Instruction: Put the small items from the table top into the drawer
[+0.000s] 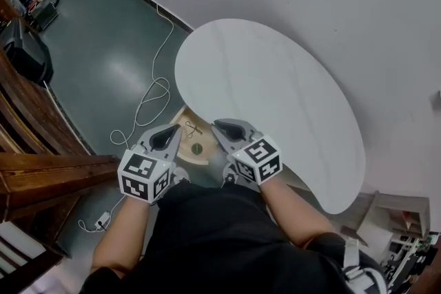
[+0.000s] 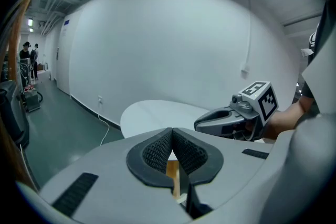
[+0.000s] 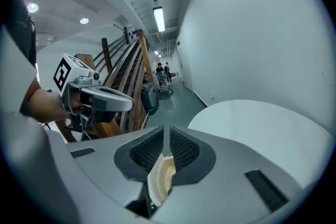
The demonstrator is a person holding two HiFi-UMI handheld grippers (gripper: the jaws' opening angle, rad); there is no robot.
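Since the white table top (image 1: 275, 100) shows nothing on it in the head view, the small items seem to be in the open wooden drawer (image 1: 195, 161), which juts from under the table's near edge toward the person. A round green piece (image 1: 197, 148) and, beyond it, a thin wiry thing (image 1: 193, 128) (too small to name) lie on its floor. What the coming move turns on is that this drawer sits below and squarely between the two grippers, both of which point forward and somewhat down over it. The left gripper (image 1: 172, 133) hangs over the drawer's left side with its pads (image 2: 157, 152) closed tip to tip on nothing. The right gripper (image 1: 222, 129) hangs over the right side, its pads (image 3: 184, 149) drawn close but with a thin slit between them and nothing pinched. A pale layered edge shows through the gap underneath, probably the drawer's rim. Neither gripper is clearly nearer, so either could drop to the drawer front, which faces the person. My guess is that pushing it in under the table, away from the body, is what remains.
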